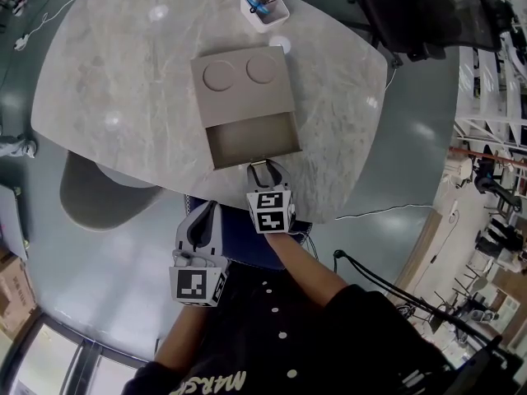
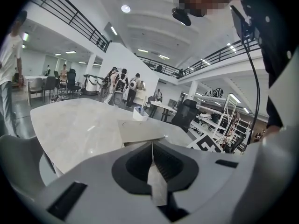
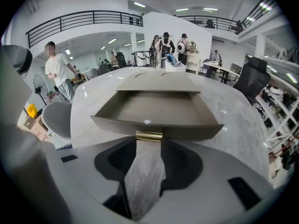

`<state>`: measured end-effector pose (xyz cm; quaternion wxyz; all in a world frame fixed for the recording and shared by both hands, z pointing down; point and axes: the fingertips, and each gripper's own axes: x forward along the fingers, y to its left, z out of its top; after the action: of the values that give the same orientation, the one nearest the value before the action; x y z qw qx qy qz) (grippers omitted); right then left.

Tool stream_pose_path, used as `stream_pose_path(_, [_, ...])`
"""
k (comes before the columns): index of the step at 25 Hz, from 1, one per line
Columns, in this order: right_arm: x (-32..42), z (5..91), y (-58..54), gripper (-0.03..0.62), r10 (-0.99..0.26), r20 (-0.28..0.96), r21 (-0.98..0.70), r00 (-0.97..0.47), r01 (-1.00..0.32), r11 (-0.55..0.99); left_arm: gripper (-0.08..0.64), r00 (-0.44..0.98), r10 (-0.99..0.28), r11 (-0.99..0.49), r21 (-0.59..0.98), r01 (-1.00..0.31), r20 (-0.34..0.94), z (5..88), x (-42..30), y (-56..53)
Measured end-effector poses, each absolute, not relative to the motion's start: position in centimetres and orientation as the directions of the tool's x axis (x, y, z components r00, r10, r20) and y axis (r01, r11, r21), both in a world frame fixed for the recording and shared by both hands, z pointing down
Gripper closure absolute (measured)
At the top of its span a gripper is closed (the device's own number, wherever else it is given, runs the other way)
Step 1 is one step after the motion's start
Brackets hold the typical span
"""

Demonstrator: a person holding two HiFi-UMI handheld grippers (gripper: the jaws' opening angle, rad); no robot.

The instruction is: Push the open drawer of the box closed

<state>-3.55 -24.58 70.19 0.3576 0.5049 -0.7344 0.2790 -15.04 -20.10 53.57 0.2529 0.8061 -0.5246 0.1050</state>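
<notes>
Nearest, low at left: left gripper [image 1: 206, 217], short of the marble table [image 1: 115, 89], jaws pressed together on nothing. Just right of it, right gripper [image 1: 265, 171] at the table's near edge, jaws spread wide, clamped on the brass handle [image 3: 149, 136] of the drawer [image 1: 251, 142]. Drawer pulled well out of the grey box [image 1: 243, 76], mid-table. Beyond the box's far right corner, small white container [image 1: 263, 8].

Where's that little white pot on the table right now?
In the head view the white pot stands near the table's far edge, just beyond the box's far right corner and apart from it.
</notes>
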Motion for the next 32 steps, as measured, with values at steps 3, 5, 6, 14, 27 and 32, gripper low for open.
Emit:
stream_pose_path(3, [-3.7, 70.3, -25.4, 0.433, -0.548, 0.802, -0.046, -0.236, -0.940, 0.337, 0.543, 0.417, -0.797, -0.309, 0.297, -0.903, 0.438, 54.0, -15.2, -20.5])
stream_pose_path(5, [-3.8, 70.4, -26.0, 0.433, -0.551, 0.800, -0.045, -0.238, -0.939, 0.340, 0.543, 0.416, -0.799, -0.310, 0.296, -0.903, 0.433, 54.1, -15.2, -20.9])
stream_pose_path(6, [-3.9, 70.4, -26.3, 0.433, -0.552, 0.799, -0.046, -0.239, -0.939, 0.340, 0.543, 0.418, -0.799, -0.313, 0.295, -0.903, 0.432, 54.1, -15.2, -21.1])
stream_pose_path(14, [-4.5, 70.6, -28.5, 0.433, -0.563, 0.784, -0.065, -0.261, -0.937, 0.343, 0.543, 0.417, -0.796, -0.310, 0.295, -0.904, 0.440, 54.4, -15.2, -21.2])
stream_pose_path(27, [-5.3, 70.9, -32.9, 0.433, -0.590, 0.762, -0.067, -0.267, -0.938, 0.339, 0.543, 0.412, -0.792, -0.301, 0.300, -0.905, 0.449, 54.8, -15.6, -21.1])
stream_pose_path(32, [-5.6, 70.7, -34.3, 0.433, -0.598, 0.757, -0.059, -0.263, -0.939, 0.338, 0.543, 0.410, -0.791, -0.296, 0.302, -0.906, 0.455, 55.0, -15.8, -21.1])
